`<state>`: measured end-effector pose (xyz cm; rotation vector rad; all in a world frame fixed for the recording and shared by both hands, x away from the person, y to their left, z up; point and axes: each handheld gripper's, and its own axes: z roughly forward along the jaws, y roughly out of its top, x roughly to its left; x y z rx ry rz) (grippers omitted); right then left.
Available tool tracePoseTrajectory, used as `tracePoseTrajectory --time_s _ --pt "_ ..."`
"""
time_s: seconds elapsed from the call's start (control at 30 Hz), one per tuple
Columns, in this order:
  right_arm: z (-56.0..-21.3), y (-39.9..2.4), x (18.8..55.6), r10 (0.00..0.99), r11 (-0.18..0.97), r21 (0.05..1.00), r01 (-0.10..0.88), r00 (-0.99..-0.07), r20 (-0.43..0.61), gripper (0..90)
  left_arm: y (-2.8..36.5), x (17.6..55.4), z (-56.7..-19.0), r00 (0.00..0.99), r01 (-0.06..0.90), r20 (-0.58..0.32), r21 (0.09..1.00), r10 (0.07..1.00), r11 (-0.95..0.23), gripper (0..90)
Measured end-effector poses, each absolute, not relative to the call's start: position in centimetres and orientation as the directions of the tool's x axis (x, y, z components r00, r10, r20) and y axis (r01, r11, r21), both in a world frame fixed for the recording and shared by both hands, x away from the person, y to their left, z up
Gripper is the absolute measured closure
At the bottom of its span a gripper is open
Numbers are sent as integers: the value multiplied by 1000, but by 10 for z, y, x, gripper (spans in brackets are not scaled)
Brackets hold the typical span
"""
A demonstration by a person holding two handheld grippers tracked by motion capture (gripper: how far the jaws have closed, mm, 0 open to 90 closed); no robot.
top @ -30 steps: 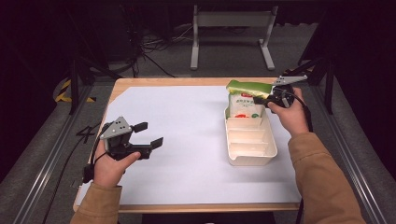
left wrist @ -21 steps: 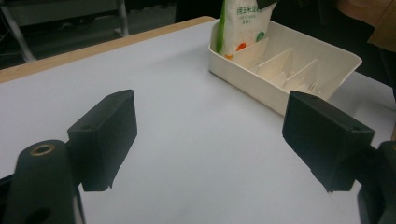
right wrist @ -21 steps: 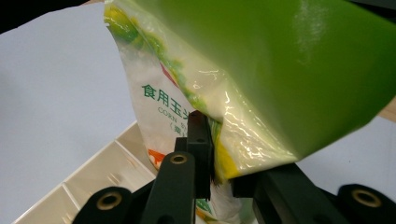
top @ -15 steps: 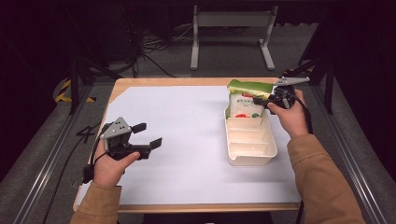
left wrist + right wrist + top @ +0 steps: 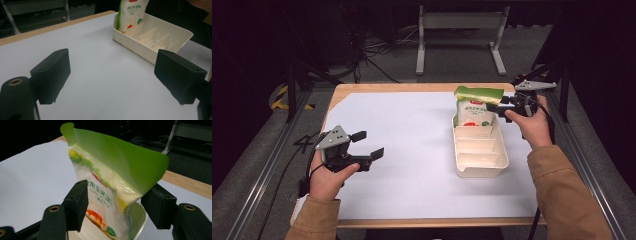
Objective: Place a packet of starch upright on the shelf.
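Both jaws of the right gripper (image 5: 495, 106) have just been opening and now stand apart on either side of the corn starch bag (image 5: 475, 111), which sits between them without being pressed; in the right gripper view the black pads flank the bag's (image 5: 105, 192) printed face and its bent green top, with a little room on each side. Largest of all is the table (image 5: 412, 87), wooden at its far edge and covered by a white sheet (image 5: 412, 145). On the sheet's right part lies the divided white tray (image 5: 480, 165), long side running away from the person. The bag stands upright in the tray's farthest compartment, leaning slightly, its green top folded over toward the right gripper. The right hand (image 5: 532, 120) reaches forward beside the tray's far right corner, forearm in a tan sleeve, gripper pointing level across toward the bag. The left hand (image 5: 329, 172) rests low over the sheet's left part, well apart from the tray, with the left gripper (image 5: 368, 145) aimed toward the tray. Its jaws have just been opening a little further and stand wide with nothing between them.
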<state>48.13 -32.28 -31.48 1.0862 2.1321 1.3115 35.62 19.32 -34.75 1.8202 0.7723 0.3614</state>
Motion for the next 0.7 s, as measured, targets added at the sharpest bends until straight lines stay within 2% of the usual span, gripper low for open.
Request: tracePoseTrajectory --time_s 0.23,0.7 --pt "-299 -333 464 805 240 894 377 -592 33 364 201 354 -345 731 332 -109 919 674 -212 127" --pt "-280 -350 424 791 267 907 325 -612 -13 321 225 351 -348 702 338 -103 919 705 -202 111"
